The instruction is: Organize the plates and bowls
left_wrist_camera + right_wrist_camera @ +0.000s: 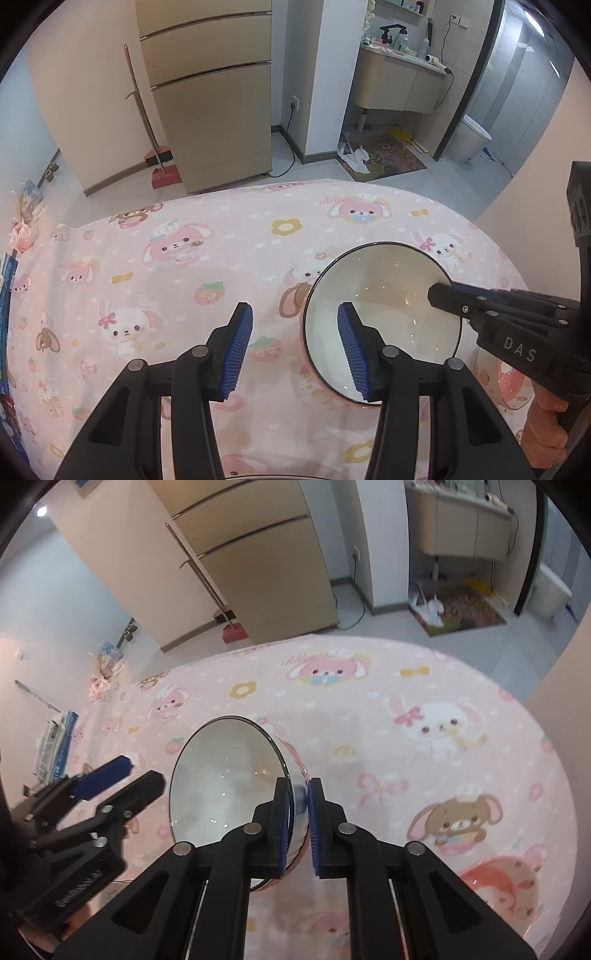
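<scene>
A white bowl (384, 295) with a pink outside and dark rim is held tilted above the pink cartoon tablecloth (221, 251). My right gripper (298, 812) is shut on the bowl's (229, 771) rim, one finger inside and one outside. It also shows in the left wrist view (441, 295) coming in from the right. My left gripper (295, 332) is open and empty, just left of the bowl, its right finger in front of the bowl's rim. It also shows in the right wrist view (125, 775) at the left. A pink patterned plate or bowl (506, 882) lies on the cloth at the lower right.
Beyond the table's far edge stand a beige fridge (210, 92), a red broom and dustpan (162, 162) and a bathroom doorway with a floor mat (384, 155). A wall (535, 177) stands close on the right. Bags and clutter (22, 221) lie at the left.
</scene>
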A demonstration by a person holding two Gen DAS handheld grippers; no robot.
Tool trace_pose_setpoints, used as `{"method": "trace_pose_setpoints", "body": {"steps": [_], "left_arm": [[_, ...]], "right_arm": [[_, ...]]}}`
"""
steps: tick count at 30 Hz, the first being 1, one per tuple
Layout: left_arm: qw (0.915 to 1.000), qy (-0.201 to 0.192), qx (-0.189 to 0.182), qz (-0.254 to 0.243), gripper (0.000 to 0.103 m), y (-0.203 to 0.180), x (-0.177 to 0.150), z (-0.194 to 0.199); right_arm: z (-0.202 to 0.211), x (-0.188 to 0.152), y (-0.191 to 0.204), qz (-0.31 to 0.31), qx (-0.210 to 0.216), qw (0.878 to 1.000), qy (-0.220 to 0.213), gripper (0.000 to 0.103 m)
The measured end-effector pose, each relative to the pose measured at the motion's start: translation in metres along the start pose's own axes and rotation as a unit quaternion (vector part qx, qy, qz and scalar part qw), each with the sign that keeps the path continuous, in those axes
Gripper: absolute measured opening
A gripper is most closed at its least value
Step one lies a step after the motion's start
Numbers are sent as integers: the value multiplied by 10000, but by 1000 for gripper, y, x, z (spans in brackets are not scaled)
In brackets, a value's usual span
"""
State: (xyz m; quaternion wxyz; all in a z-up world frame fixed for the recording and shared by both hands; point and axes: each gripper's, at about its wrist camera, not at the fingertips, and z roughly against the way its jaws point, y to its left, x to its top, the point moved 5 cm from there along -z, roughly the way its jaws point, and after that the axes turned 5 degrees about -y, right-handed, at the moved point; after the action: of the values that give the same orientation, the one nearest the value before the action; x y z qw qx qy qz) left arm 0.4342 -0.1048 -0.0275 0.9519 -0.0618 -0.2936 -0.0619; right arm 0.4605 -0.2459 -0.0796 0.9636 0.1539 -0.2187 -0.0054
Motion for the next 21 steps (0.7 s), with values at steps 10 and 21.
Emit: {"method": "trace_pose_setpoints", "body": {"steps": [10,21], "left_arm": [[9999,-82,-78,27,37,-3,14,-24],[9994,-298,-151,-67,30,-13,31,-39]], "right_arm": [[-11,-2,-39,-1632,1544,9729,543,17],[-3,-5,-2,-272,684,9970,233,11]]}}
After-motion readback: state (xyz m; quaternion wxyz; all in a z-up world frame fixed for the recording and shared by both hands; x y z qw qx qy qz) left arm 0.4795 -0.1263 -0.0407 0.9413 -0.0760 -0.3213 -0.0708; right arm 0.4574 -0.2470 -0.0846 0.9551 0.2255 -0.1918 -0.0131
